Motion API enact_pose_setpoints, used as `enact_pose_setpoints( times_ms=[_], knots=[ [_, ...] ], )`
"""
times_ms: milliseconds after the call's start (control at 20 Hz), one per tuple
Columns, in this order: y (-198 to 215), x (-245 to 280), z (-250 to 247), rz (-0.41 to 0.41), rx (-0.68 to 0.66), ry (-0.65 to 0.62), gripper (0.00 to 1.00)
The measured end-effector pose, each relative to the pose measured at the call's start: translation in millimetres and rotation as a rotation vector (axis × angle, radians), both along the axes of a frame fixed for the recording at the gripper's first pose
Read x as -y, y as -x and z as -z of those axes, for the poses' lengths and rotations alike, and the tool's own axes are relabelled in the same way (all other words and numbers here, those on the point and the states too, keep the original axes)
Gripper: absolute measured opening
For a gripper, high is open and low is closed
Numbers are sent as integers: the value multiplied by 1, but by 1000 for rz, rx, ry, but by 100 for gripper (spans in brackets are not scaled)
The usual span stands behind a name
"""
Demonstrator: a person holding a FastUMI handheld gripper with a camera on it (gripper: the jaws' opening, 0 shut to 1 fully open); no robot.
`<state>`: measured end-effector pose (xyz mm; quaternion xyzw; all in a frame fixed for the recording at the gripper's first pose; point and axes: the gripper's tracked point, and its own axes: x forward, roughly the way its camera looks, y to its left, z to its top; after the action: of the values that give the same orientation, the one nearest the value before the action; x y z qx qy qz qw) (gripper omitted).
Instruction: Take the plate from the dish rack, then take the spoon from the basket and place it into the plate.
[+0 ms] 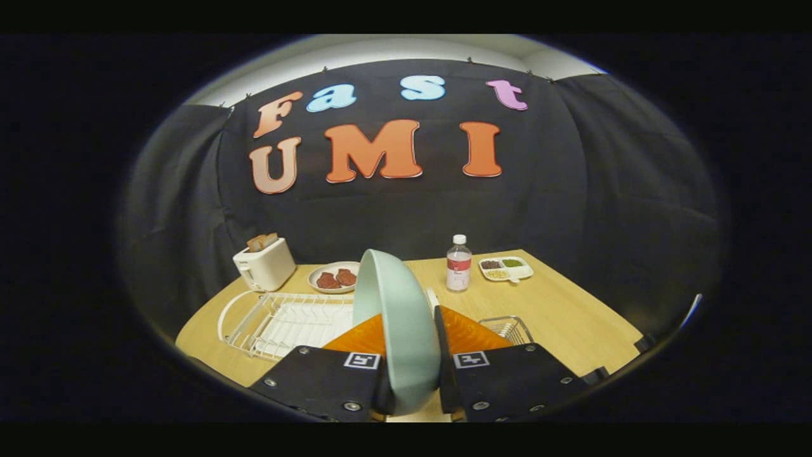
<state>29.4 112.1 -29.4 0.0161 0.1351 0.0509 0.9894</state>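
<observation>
Dim booth, seemingly lit from above; fisheye bends the edges, soft focus, mild noise throughout.

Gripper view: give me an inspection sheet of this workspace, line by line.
Surface: light wooden table, orange mat just past the fingers.
Job's things: pale green plate on edge between the fingers, lifted clear of the white dish rack; wire basket ahead right; spoon not made out.
Clutter: white toaster with bread, plate of meat, water bottle, divided dish of beans.
Grippers: gripper shut on the plate, both fingers pressing its faces.
Cables: nothing seen.
Surroundings: black cloth wall, white ceiling strip above it.
</observation>
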Motion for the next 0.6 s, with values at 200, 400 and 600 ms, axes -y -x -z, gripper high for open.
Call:
enact_pose_setpoints(
  times_ms=[200,400,600],
  knots=[
    [36,-5,21,-58,-39,-127,27],
    [63,-10,54,-92,-87,-255,28],
    [81,-22,100,-113,-167,-353,27]
  ],
)
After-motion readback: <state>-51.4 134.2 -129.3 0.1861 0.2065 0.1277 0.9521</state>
